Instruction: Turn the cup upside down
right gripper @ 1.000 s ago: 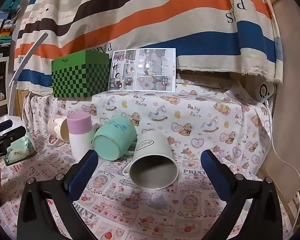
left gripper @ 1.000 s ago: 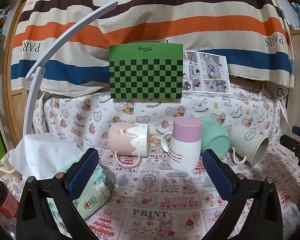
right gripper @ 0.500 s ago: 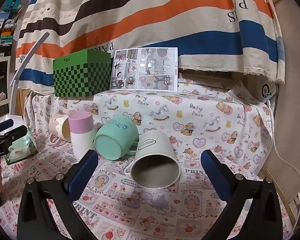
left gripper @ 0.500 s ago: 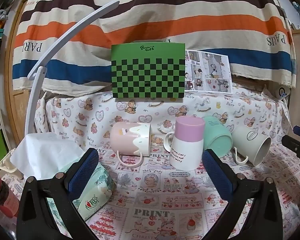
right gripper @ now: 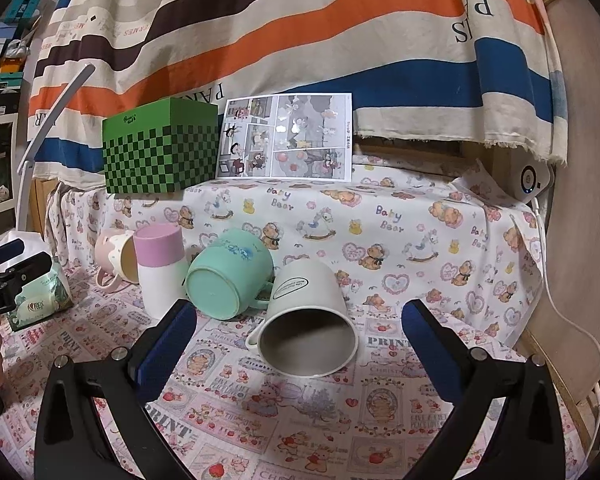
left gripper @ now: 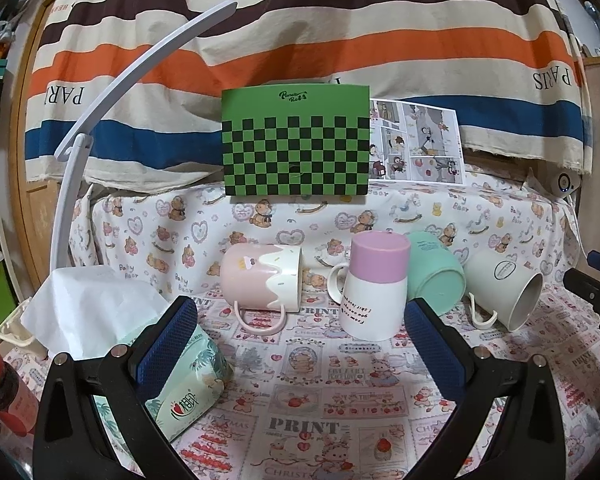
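Cup (right gripper: pixel 306 320) in off-white, the one you most likely must flip, lies on its side on the printed cloth of the desk (right gripper: pixel 380 432). Its open mouth looks toward your right gripper (right gripper: pixel 300 344), and its long axis runs away from you, toward the back. It sits just ahead of the right fingers (right gripper: pixel 168 340), between them but not touched. These fingers are spread wide and hold nothing.

The mint cup (right gripper: pixel 226 274) leans just beside it on the left, then the pink-topped cup (right gripper: pixel 160 270), which seems already upside down.

Your left gripper (left gripper: pixel 300 344) is also spread and empty, and the off-white cup (left gripper: pixel 504 294) lies far to its right. So I judge the right hand is nearer.
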